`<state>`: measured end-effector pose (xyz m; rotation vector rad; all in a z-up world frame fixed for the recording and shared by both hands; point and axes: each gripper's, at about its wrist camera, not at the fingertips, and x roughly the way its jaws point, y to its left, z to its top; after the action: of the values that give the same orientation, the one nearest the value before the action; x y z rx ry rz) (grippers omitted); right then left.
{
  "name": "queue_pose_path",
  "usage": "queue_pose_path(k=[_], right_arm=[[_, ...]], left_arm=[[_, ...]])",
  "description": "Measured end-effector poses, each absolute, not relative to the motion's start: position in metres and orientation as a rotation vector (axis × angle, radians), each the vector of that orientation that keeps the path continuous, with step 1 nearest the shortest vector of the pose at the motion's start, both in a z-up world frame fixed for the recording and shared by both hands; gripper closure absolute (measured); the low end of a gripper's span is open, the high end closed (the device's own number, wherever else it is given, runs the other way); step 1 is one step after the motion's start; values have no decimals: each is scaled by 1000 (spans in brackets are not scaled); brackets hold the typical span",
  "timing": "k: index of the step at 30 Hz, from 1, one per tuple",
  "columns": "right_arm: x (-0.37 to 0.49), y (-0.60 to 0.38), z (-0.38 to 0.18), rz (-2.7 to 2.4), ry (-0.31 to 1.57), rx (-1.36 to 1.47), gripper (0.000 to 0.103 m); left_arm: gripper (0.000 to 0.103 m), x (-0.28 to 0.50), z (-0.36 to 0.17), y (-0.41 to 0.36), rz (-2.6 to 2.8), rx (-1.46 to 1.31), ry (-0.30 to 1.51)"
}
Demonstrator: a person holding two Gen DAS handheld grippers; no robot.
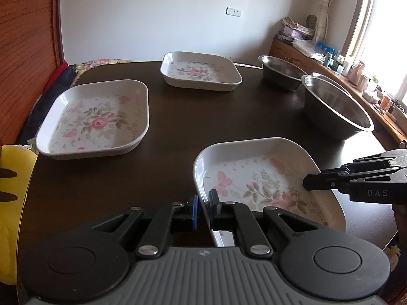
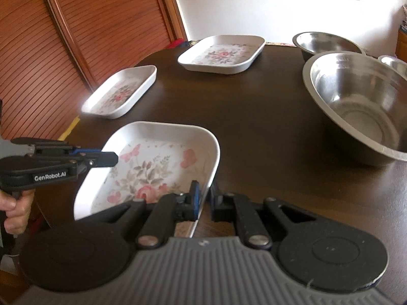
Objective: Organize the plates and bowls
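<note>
A white square plate with a pink flower print (image 1: 254, 178) (image 2: 157, 162) sits nearest on the dark table (image 1: 190, 127). My left gripper (image 1: 204, 202) is shut on its left rim, one pad inside and one outside. My right gripper (image 2: 204, 193) is shut on the opposite rim in the same way. Each gripper also shows in the other view, the right gripper (image 1: 313, 183) and the left gripper (image 2: 112, 158). I cannot tell whether the plate rests on the table. Two matching plates lie apart, one at the left (image 1: 96, 122) (image 2: 119, 94) and one at the back (image 1: 198, 72) (image 2: 221, 53).
A large steel bowl (image 1: 335, 109) (image 2: 361, 106) stands at the right, with a smaller steel bowl (image 1: 279, 71) (image 2: 323, 42) behind it and a third bowl's rim (image 1: 328, 77) (image 2: 394, 62) beyond. A slatted wooden door (image 2: 63, 50) is at the left. A cluttered sideboard (image 1: 318, 50) lines the window wall.
</note>
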<state>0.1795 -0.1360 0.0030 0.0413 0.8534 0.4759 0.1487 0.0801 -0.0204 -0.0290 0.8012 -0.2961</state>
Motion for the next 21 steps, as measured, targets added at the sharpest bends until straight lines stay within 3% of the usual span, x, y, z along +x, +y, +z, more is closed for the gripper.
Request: queue_pose_path(k=[21], right_arm=[[169, -143, 23, 451, 744, 21, 90]], left_arm=[[67, 145, -9, 81, -266, -8, 754]])
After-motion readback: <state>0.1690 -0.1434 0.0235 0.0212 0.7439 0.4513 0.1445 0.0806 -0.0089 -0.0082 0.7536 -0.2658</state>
